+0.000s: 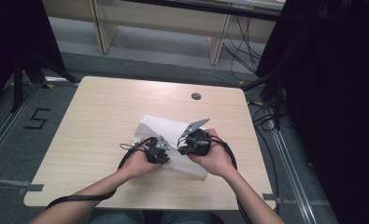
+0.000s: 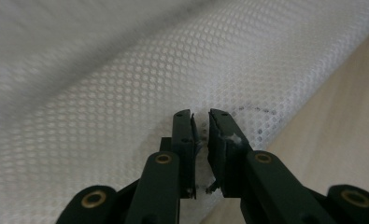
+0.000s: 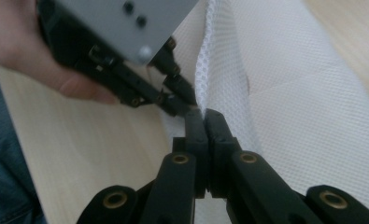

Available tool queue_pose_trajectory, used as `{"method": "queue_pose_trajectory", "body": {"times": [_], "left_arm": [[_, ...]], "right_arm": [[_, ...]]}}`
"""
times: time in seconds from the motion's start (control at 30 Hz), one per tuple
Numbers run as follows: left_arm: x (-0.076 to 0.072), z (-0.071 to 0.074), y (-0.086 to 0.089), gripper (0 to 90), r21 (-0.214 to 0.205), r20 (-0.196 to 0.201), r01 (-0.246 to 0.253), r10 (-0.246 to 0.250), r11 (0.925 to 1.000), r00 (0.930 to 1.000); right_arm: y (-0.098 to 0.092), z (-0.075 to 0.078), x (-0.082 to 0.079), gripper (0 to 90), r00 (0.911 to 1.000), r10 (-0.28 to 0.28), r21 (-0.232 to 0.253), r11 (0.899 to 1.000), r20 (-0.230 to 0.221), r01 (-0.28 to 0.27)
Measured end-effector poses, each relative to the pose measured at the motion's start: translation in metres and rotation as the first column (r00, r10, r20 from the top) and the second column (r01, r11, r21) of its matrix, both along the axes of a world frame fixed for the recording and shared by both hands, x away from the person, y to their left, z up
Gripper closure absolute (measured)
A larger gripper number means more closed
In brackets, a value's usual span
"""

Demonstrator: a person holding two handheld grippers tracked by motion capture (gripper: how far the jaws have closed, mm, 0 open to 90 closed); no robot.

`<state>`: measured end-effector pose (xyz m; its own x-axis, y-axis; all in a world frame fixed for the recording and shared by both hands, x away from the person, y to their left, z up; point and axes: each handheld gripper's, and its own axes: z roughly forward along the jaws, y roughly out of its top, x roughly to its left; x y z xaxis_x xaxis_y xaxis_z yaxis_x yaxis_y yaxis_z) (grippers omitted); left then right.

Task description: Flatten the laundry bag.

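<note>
A white mesh cloth (image 1: 173, 127) lies a little right of the middle of the light wooden table (image 1: 102, 107). Both hands meet at its near edge. My right gripper (image 3: 204, 114) is shut on a raised fold of the mesh cloth (image 3: 219, 70) and lifts it off the table; in the high view the right gripper (image 1: 180, 150) tilts in from the right. My left gripper (image 2: 200, 116) hovers over the mesh cloth (image 2: 126, 70) with a narrow gap between its pads and nothing clearly pinched. In the right gripper view, the left gripper (image 3: 184, 105) has its tips beside the fold.
A round cable hole (image 1: 196, 96) sits near the table's far edge. Black cables (image 1: 229, 149) trail from both grippers over the near edge. Dark curtains stand left and right, wooden furniture legs (image 1: 217, 49) beyond. Bare tabletop lies left of the cloth.
</note>
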<state>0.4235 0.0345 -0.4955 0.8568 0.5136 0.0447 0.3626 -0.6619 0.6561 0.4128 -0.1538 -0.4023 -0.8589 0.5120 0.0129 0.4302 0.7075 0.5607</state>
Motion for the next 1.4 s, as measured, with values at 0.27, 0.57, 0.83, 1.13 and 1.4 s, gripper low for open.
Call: {"method": "queue_pose_trajectory", "body": {"times": [0.27, 0.57, 0.83, 1.13, 1.4], "left_arm": [[-0.020, 0.016, 0.044, 78.4, 0.126, 0.076, 0.009, -0.018, 0.9920, 0.9970], [-0.026, 0.025, 0.096, 78.0, 0.021, -0.027, -0.081, 0.081, 0.9965, 0.9963], [-0.013, 0.035, 0.125, 77.0, -0.057, -0.041, -0.194, 0.192, 0.9793, 0.9805], [0.041, 0.030, 0.114, 77.6, -0.086, -0.090, -0.241, 0.234, 0.9666, 0.9681], [0.069, 0.005, 0.086, 77.7, -0.014, -0.190, -0.128, 0.123, 0.9917, 0.9741]], "right_arm": [[0.002, -0.012, -0.016, 90.0, 0.9988, 0.046, -0.020, 0.999, -0.016, -0.047], [0.004, -0.029, -0.035, 90.0, 0.9916, 0.118, -0.049, 0.992, -0.054, -0.121], [0.004, -0.043, -0.042, 90.0, 0.9893, 0.124, -0.072, 0.989, -0.077, -0.130], [0.008, -0.042, -0.043, 90.0, 0.9873, 0.138, -0.086, 0.986, -0.079, -0.145], [0.011, -0.046, -0.045, 90.0, 0.9855, 0.150, -0.105, 0.982, -0.078, -0.158]]}}
